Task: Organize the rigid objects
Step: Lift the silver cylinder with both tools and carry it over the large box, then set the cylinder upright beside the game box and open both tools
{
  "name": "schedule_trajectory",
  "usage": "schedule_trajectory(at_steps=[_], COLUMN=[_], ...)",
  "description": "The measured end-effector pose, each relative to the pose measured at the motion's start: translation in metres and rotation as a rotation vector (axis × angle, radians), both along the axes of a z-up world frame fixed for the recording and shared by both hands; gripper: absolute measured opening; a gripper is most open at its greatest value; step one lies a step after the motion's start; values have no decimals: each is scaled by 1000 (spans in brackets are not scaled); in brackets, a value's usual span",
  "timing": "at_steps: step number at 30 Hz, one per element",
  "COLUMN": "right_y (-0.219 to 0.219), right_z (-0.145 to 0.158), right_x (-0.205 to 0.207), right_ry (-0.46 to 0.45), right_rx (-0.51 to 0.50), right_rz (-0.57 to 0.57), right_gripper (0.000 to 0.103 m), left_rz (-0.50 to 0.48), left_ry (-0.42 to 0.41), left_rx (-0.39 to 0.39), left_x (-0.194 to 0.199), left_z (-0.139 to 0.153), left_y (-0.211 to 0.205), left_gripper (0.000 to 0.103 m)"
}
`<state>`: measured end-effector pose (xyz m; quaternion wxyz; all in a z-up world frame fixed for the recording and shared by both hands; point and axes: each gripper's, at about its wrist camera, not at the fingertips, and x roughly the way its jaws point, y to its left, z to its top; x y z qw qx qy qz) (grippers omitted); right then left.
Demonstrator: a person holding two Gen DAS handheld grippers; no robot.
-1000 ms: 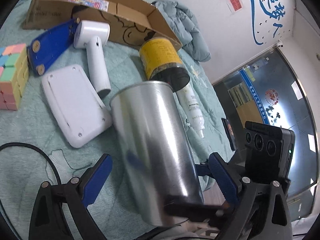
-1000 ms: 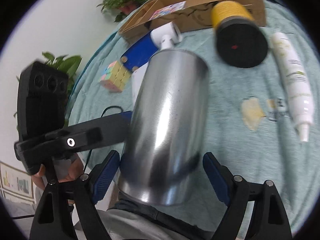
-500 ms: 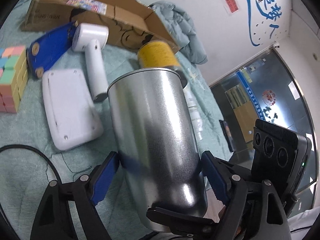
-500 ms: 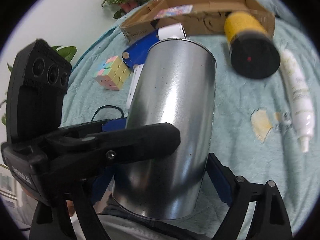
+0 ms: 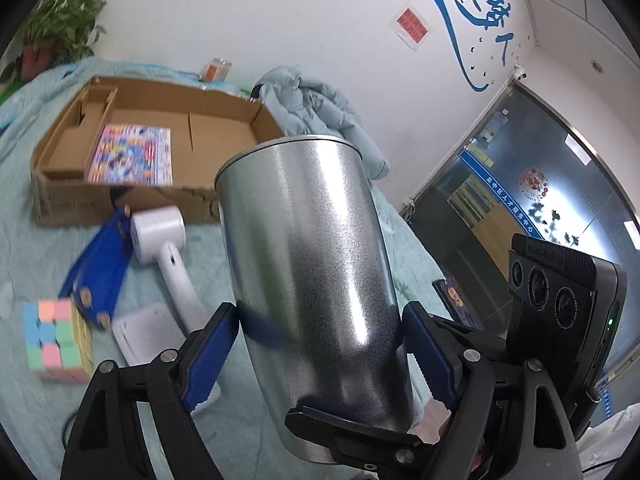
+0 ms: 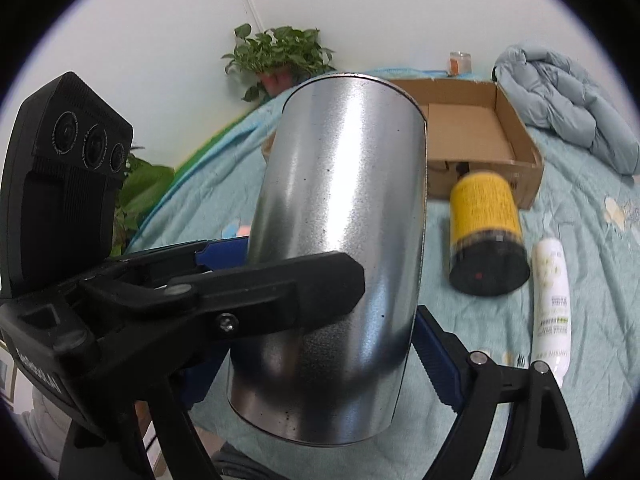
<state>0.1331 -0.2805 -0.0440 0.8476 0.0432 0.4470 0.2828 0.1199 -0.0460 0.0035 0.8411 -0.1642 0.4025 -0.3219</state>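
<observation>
A tall silver metal can [image 5: 312, 272] hangs tilted above the teal bedspread, wide end away from me. My left gripper [image 5: 318, 320] is shut on it, both blue pads [image 5: 208, 356] pressed to its sides. In the right wrist view the same metal can [image 6: 344, 200] fills the middle. My right gripper [image 6: 320, 360] grips its lower end: the right pad [image 6: 434, 360] touches the wall, and the left one is hidden behind the left gripper's black finger [image 6: 280, 284]. One right gripper finger [image 5: 352, 428] crosses under the can.
An open cardboard box [image 5: 224, 116] holding a colourful booklet [image 5: 132, 154] lies beyond. In front of it lie a white handheld device [image 5: 164, 240], a blue piece [image 5: 100, 264], a pastel cube [image 5: 52, 340], a yellow jar [image 6: 484, 216] and a white tube [image 6: 552, 304]. A grey jacket [image 6: 560, 96] is heaped far right.
The left jaws closed onto the can. Both grippers rose with it, and it tipped more upright. The box interior and the wall came into view.
</observation>
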Motion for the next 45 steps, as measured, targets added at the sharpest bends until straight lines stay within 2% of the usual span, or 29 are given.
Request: schedule_trajectory(at_steps=[9,17,24,29,36,40,45], right_y=[-7,-4,4,9,20,24,20], right_z=[17,18,19,3,-23,-38,-70], right_x=[57,116,186,225,258,272,283], right_ry=[-59,-6,74,140,191,208,275], right_rx=[54,60,85,60,10,-4,1], right_rz=[-33,-13,24,48,65,71,49], right_gripper=[87,87,87,87,87,87,87], left_rz=[-10,-2,17,29,51,52,41], left_ry=[-63,-23,8,83,169,221,294], left_rx=[45,76,126,118,68,84,99], left_x=[72,144,221,274,320,344,364], left_z=[45,53,54,31,-10,-37,-77], left_y=[-11,-13,-10,-8,2,3,-6], left_gripper=[82,82,82,81,81,81,80])
